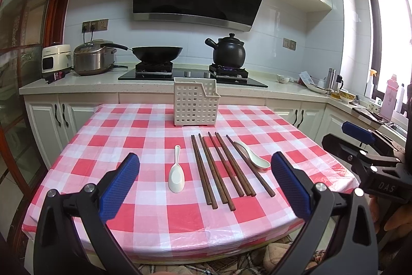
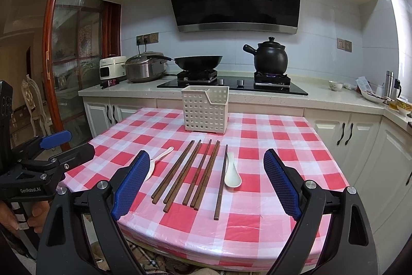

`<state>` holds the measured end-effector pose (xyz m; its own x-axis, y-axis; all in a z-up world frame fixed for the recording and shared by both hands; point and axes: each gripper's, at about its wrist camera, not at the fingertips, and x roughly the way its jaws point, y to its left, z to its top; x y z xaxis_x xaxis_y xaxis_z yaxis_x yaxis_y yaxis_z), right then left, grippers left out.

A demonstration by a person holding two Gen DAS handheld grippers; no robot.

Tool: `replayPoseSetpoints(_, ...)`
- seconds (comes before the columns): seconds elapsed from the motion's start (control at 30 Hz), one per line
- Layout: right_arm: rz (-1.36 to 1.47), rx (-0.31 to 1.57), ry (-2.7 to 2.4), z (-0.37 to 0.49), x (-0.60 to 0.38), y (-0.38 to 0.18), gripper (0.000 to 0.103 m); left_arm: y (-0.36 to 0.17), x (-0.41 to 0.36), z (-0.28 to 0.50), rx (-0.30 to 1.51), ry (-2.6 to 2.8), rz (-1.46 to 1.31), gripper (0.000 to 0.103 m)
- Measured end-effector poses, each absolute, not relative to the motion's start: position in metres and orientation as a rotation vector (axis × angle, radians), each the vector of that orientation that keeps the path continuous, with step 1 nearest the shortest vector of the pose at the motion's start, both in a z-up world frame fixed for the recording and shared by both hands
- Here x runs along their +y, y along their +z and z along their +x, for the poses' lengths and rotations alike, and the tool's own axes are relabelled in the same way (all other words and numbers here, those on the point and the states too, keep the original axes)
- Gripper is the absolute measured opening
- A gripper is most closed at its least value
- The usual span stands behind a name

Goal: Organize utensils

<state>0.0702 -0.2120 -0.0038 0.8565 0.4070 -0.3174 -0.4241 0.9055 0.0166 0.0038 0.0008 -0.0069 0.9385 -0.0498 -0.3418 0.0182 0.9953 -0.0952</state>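
Note:
Several dark wooden chopsticks (image 1: pixel 224 169) (image 2: pixel 195 172) lie side by side on the red-and-white checked table (image 1: pixel 108 141) (image 2: pixel 296 146). One white ceramic spoon (image 1: pixel 176 173) (image 2: pixel 154 161) lies to their left. A second white spoon (image 1: pixel 253 157) (image 2: pixel 231 172) lies at their right, against the rightmost chopstick. A white lattice utensil basket (image 1: pixel 194 102) (image 2: pixel 205 110) stands upright at the table's far edge. My left gripper (image 1: pixel 206 166) and my right gripper (image 2: pixel 206 169) are both open and empty, held above the near edge of the table. Each shows in the other's view, the right one (image 1: pixel 360 143) and the left one (image 2: pixel 56 143).
Behind the table runs a counter (image 1: pixel 85 83) with a hob, a black wok (image 1: pixel 157 53), a black clay pot (image 1: pixel 229 52), and two cookers (image 1: pixel 92 58) at left. Bowls and bottles (image 1: pixel 332 86) sit at the counter's right end. White cabinets (image 2: pixel 342 135) stand close to the table.

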Motion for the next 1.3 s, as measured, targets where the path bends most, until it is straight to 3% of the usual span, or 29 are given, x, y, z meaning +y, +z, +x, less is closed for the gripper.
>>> replayPoseSetpoints(1.3, -0.055, 0.321, 0.438, 0.0695, -0.2106, -0.0028, 0.085, -0.0066, 0.0014, 0.0051, 0.350, -0.050, -0.098, 0.099)
